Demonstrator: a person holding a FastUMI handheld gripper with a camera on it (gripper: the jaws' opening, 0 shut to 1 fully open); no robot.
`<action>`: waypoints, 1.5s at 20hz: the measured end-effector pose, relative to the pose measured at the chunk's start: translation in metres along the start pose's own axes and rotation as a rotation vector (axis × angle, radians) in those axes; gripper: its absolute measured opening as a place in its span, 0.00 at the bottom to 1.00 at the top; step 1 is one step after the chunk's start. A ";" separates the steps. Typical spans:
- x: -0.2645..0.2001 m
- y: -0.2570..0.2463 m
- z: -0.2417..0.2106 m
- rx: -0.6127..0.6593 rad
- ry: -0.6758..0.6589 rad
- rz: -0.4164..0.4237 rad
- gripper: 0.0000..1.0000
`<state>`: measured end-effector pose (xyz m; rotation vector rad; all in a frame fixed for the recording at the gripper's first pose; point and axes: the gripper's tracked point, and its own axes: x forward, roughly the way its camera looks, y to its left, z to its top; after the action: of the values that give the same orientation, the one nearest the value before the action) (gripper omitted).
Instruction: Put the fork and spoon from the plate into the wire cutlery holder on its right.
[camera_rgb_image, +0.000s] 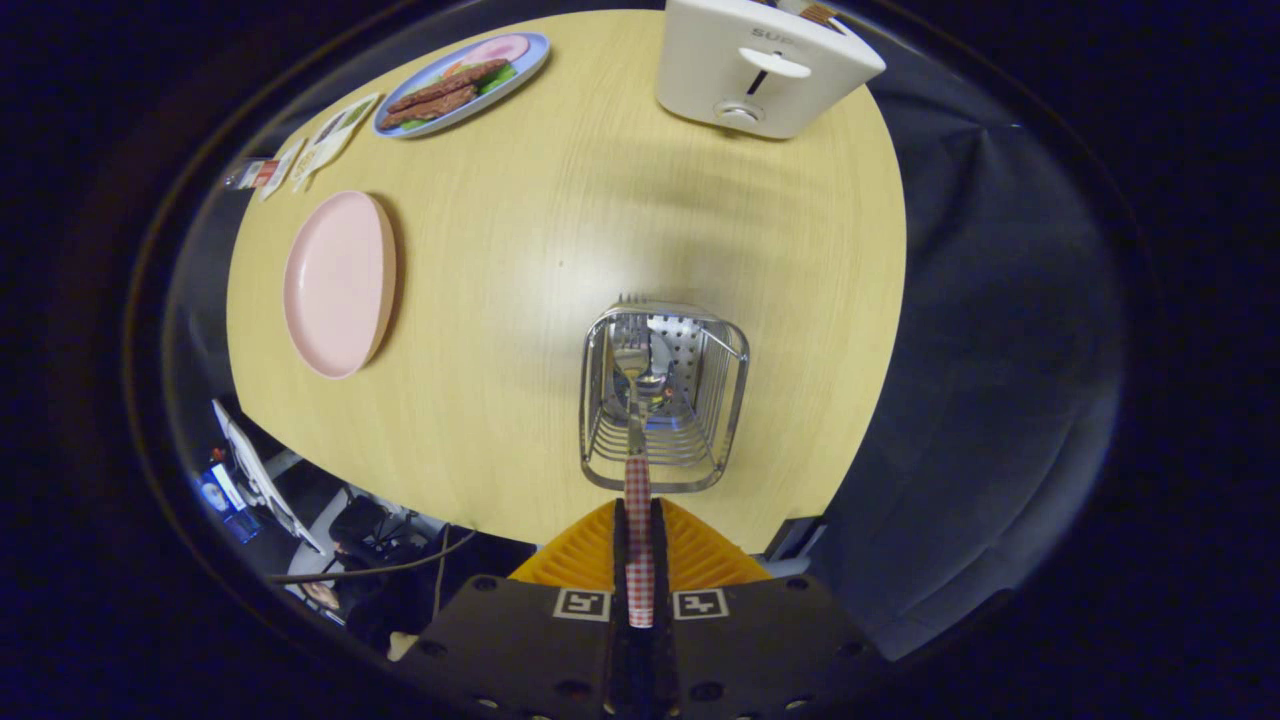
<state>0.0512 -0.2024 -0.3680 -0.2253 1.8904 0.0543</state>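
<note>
My gripper (639, 530) is shut on the red-and-white checked handle (638, 500) of a piece of cutlery. I am looking down from above the table. The metal stem runs ahead of the fingers into the wire cutlery holder (600, 400), and its head (631, 360) sits low inside, looking like a spoon bowl. Another shiny metal piece (655, 381) lies deeper in the holder; I cannot tell what it is. The pink plate (336, 283) lies to the holder's left with nothing on it.
A white toaster (762, 62) stands at the table's far side beyond the holder. A blue plate with sausages and ham (462, 82) and some cards (330, 140) lie far left. The table edge runs just right of the holder, with dark cloth beyond.
</note>
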 end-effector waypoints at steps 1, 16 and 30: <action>-0.001 -0.001 0.002 0.004 -0.016 0.001 0.10; -0.053 0.014 0.005 0.019 -0.301 0.018 0.42; -0.276 0.065 -0.007 0.029 -1.453 0.024 0.72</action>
<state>0.1182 -0.1042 -0.1102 -0.0803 0.4458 0.1554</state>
